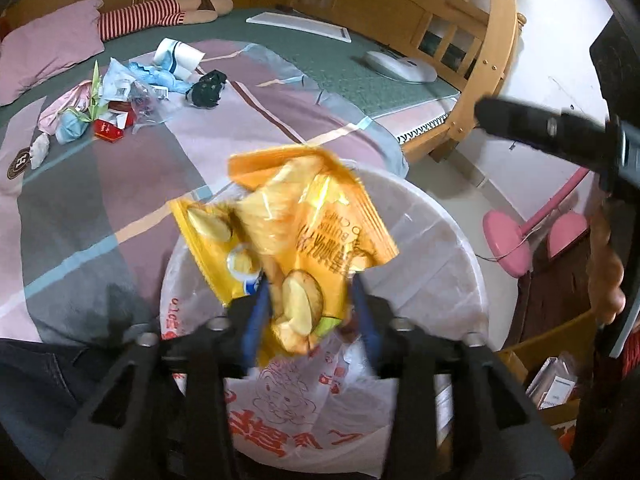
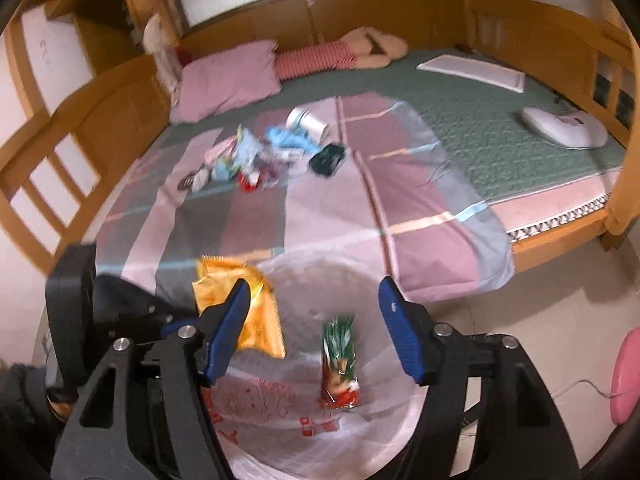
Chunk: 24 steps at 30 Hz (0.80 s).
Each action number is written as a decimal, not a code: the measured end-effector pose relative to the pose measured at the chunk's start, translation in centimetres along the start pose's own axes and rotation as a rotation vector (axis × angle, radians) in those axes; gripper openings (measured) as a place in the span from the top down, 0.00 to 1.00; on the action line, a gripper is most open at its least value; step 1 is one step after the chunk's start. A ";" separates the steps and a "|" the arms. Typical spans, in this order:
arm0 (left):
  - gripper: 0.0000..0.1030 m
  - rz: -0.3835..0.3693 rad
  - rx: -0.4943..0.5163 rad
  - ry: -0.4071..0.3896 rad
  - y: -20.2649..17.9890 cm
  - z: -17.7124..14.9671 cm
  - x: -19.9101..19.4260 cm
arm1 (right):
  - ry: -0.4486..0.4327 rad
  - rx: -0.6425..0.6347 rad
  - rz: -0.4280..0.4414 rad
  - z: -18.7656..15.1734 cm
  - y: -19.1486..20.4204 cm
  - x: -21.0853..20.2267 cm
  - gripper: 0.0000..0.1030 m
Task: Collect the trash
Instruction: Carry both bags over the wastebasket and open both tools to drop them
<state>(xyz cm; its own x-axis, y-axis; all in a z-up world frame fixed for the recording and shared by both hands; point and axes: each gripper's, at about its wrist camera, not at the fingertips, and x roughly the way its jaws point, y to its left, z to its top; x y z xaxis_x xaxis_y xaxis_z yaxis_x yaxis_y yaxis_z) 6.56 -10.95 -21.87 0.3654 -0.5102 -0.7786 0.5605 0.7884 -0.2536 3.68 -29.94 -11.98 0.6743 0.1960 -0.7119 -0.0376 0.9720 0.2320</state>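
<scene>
My left gripper (image 1: 310,300) is shut on a yellow chip bag (image 1: 296,228) and holds it above the white bag-lined trash bin (image 1: 448,240) beside the bed. My right gripper (image 2: 316,320) is open and empty above the same bin (image 2: 360,432). A green and red snack wrapper (image 2: 339,360) is in mid-air or lying inside the bin below it. The chip bag (image 2: 240,308) and the left gripper show at the left of the right wrist view. A pile of trash (image 1: 120,92) lies on the bed; it also shows in the right wrist view (image 2: 264,152).
A striped quilt (image 1: 120,184) covers the near part of the bed. A pink pillow (image 2: 228,80), a white board (image 2: 472,68) and a white pad (image 2: 560,128) lie farther back. A wooden bed frame (image 1: 492,40) surrounds it. A pink stand (image 1: 508,240) is on the floor.
</scene>
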 end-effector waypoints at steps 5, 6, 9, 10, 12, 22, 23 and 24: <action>0.17 0.019 -0.039 -0.007 0.2 0.0 -0.2 | -0.033 0.076 0.004 0.4 -1.9 -0.7 0.32; 0.16 0.024 -0.045 -0.009 0.3 0.0 -0.3 | -0.037 0.089 0.002 0.5 -2.2 -0.7 0.32; 0.16 0.059 -0.064 -0.020 0.8 0.1 -0.4 | -0.036 0.096 -0.007 0.3 -2.4 -0.5 0.32; 0.16 0.073 -0.077 -0.028 1.2 0.1 -0.5 | -0.036 0.093 -0.009 0.2 -2.3 -0.4 0.32; 0.16 0.097 -0.104 -0.042 1.8 0.2 -0.7 | -0.030 0.082 -0.013 0.2 -1.9 0.0 0.32; 0.12 0.342 -0.277 -0.163 8.7 2.3 -3.6 | -0.051 -0.006 -0.021 1.6 0.9 3.2 0.27; 0.10 0.367 -0.287 -0.180 9.6 2.8 -3.8 | -0.056 -0.015 -0.019 2.5 1.4 4.5 0.27; 0.10 0.392 -0.297 -0.200 10.8 3.4 -3.9 | -0.057 -0.016 -0.013 3.1 1.7 5.4 0.27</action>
<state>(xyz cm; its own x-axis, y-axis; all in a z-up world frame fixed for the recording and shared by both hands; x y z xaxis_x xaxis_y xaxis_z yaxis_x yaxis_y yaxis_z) 13.73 -1.60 -19.61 0.6566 -0.1900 -0.7299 0.1294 0.9818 -0.1392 9.50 -27.60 -13.37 0.7157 0.1765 -0.6758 -0.0402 0.9764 0.2124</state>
